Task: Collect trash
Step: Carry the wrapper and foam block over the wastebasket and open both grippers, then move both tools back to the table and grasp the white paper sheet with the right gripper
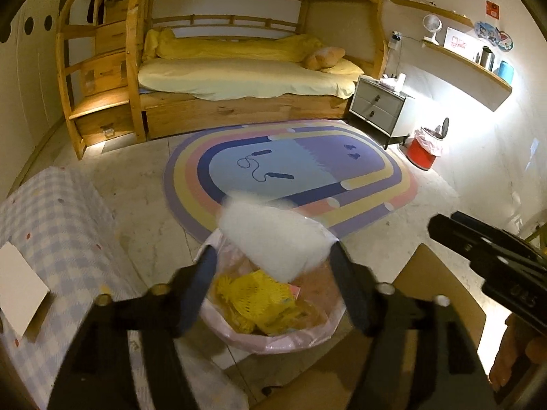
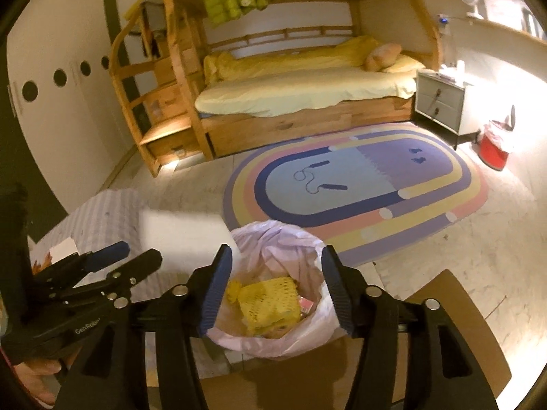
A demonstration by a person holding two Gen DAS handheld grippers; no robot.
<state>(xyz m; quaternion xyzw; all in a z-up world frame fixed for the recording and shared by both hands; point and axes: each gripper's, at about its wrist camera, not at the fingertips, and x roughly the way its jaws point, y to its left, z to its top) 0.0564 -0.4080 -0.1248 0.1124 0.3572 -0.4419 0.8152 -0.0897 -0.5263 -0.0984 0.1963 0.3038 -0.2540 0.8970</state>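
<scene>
A bin with a pink liner (image 1: 270, 343) stands on the floor right below both grippers, with yellow net trash (image 1: 256, 295) inside. My left gripper (image 1: 273, 259) is open above it. A blurred white piece of trash (image 1: 270, 235) sits between its tips, brushing the right finger and clear of the left one. In the right wrist view the same white piece (image 2: 181, 229) is a blur just beyond the left gripper (image 2: 143, 256). My right gripper (image 2: 277, 266) is open over the bin liner (image 2: 273, 239) and the yellow net (image 2: 266, 299), holding nothing.
A blue checked cloth surface (image 1: 58, 218) with a white card (image 1: 20, 287) lies at left. Brown cardboard (image 1: 441, 290) lies by the bin at right. Beyond are an oval rug (image 1: 290, 171) with a skipping rope (image 1: 263, 167), a red bin (image 1: 424, 152), a nightstand (image 1: 379, 106) and a bunk bed (image 1: 239, 75).
</scene>
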